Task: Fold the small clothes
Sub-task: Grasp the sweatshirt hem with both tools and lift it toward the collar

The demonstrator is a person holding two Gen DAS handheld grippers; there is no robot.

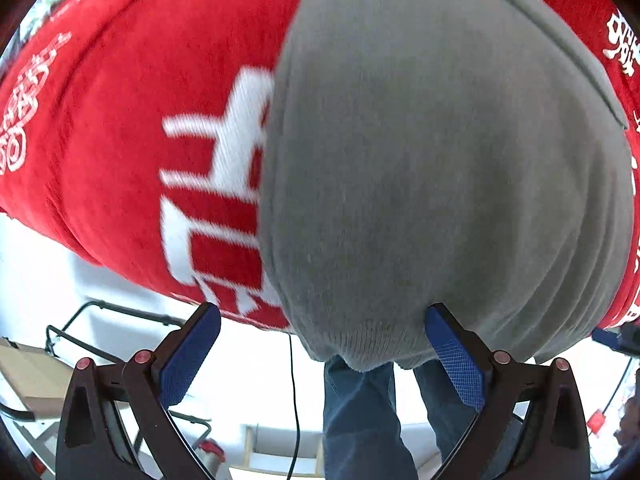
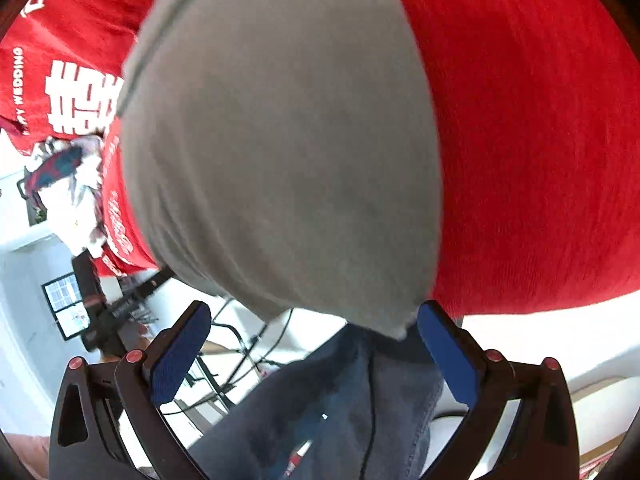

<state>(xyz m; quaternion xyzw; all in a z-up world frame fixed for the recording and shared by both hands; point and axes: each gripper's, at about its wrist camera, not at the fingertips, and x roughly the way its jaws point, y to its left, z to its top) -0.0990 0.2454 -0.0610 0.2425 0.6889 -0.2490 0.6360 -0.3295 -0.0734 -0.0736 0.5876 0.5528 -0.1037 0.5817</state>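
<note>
A: Where was the grey garment [image 1: 440, 168]?

B: Spread on the red cloth [image 1: 120, 140] over the table, its near hem hanging past the table edge toward both cameras.

A: And the fingers?

B: Both pairs were released, spread wide, grasping nothing. The left gripper [image 1: 324, 360] sat below the hem, its right-side pad [image 1: 456, 360] touching or nearly touching the fabric; I couldn't tell which. The right gripper [image 2: 314, 354] faced the garment's other near corner [image 2: 396, 326], just beside its right-hand pad [image 2: 448, 356].

A: Which way did the garment run?

B: Its long axis ran away from the fingers, across the table. Neither gripper looked clearly nearer; I'd judge each would take its own corner of the hem.
</note>
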